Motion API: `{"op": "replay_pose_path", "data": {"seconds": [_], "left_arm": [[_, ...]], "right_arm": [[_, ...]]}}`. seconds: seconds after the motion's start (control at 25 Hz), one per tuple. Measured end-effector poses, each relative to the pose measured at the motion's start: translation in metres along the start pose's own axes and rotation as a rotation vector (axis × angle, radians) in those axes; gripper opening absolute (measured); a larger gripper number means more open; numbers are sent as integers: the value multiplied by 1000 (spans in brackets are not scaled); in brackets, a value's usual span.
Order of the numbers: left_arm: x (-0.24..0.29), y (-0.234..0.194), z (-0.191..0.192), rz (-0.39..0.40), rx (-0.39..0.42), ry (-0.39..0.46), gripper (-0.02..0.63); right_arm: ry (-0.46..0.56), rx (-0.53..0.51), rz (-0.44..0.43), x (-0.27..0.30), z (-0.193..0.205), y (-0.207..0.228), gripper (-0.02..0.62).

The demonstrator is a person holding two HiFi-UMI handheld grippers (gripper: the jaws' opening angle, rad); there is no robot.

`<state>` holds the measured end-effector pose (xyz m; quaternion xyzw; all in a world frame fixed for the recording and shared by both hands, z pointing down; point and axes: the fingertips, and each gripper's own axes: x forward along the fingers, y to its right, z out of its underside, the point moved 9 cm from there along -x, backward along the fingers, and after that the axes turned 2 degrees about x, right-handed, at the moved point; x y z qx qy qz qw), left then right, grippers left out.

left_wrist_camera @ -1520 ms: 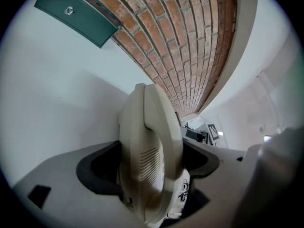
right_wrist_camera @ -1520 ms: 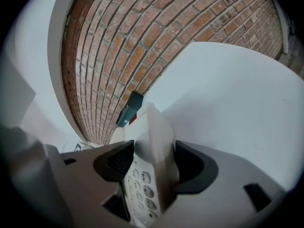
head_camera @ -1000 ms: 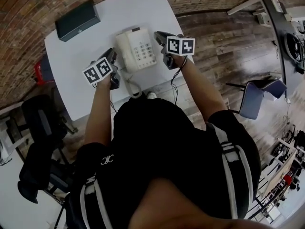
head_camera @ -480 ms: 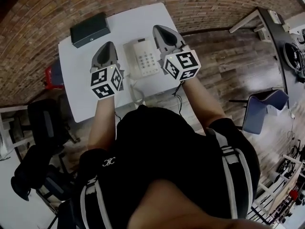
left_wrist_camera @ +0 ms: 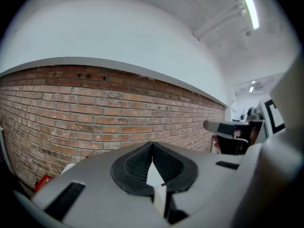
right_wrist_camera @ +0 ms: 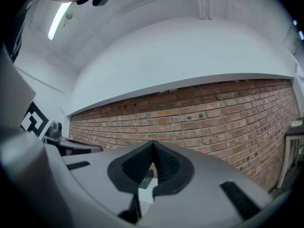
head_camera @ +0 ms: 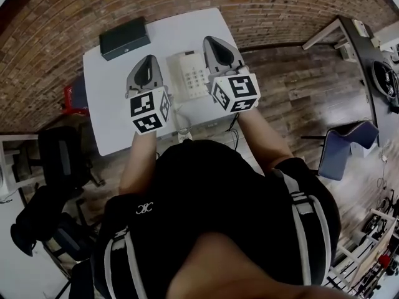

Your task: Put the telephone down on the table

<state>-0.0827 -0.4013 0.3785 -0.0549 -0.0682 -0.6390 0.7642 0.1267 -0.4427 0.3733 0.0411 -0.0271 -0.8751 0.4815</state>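
Note:
A cream desk telephone (head_camera: pixel 190 75) with a keypad lies on the white table (head_camera: pixel 115 114), its coiled cord (head_camera: pixel 181 122) trailing off the near edge. My left gripper (head_camera: pixel 149 60) is held high above the table, left of the phone and apart from it, jaws shut on nothing. My right gripper (head_camera: pixel 209 41) hovers at the same height over the phone's right side, also shut and empty. In the left gripper view the left gripper (left_wrist_camera: pixel 152 144) faces a brick wall, its pads pressed together. The right gripper (right_wrist_camera: pixel 153 144) looks the same in the right gripper view.
A dark flat box (head_camera: pixel 124 37) lies at the table's far left corner. A red object (head_camera: pixel 73 96) sits on the floor left of the table, a black chair (head_camera: pixel 59 161) below it. A blue chair (head_camera: pixel 340 149) stands at the right on the wood floor.
Both grippers have risen from beside the telephone toward the head camera and tipped up to level. The telephone stays on the table.

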Motion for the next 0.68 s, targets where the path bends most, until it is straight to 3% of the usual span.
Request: {"op": "replay_pose_path", "data": {"seconds": [0.68], "left_arm": [[-3,1,-4,2,4,-3,5]], "right_arm": [[-59,46,-11,-2,15,3,-2]]}}
